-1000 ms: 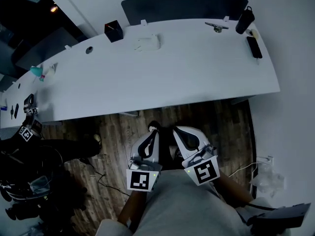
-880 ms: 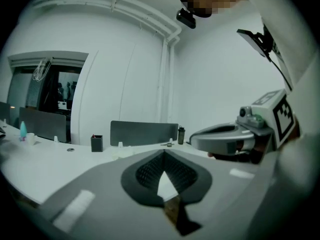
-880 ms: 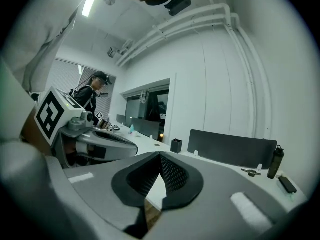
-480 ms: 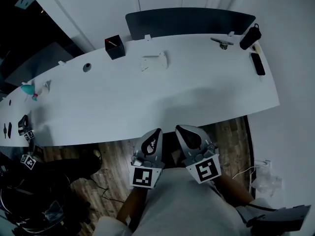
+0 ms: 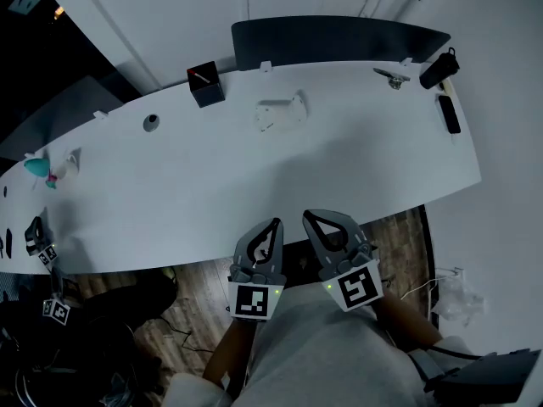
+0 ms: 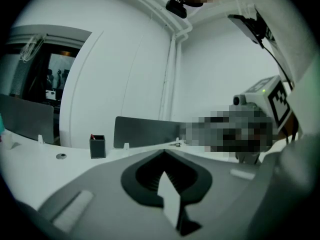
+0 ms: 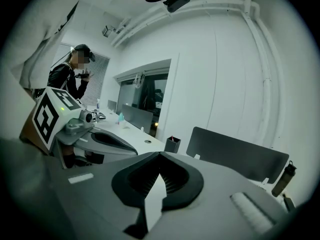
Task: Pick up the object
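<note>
**Plainly empty: left gripper [image 5: 273, 225] and right gripper [image 5: 310, 218] both shut, white object [image 5: 280, 113] well ahead of them**

Side by side, the two grippers point across a long white desk [image 5: 356, 176], and their tips show against its near edge. In each gripper's own view the two jaws are pressed together along a single seam, with nothing caught between the pads. A marker cube [image 5: 254, 301] sits at the rear of the left one, and the right one carries another.

The white object lies on the desk well apart from both grippers. It is almost straight ahead of the left gripper and slightly to the left of where the right one points, close to the desk's far edge. It is pale on a pale surface, so its shape is hard to read; it may be a small device with a short arm, but I cannot tell.

Ahead and to the left of the left gripper, a black box [image 5: 205, 84] stands upright with a red-tipped item in it. Farther left is a round grommet [image 5: 151, 123]. A dark partition [image 5: 339, 39] runs along the far edge beyond the white object.

Far ahead and to the right of the right gripper are a small metal item [image 5: 392, 77], a dark bottle [image 5: 438, 69] and a flat black device [image 5: 448, 114], all near the desk's right end. Wooden floor [image 5: 195, 287] shows below the near edge. In the right gripper view a person [image 7: 75, 81] stands beyond the left gripper.
</note>
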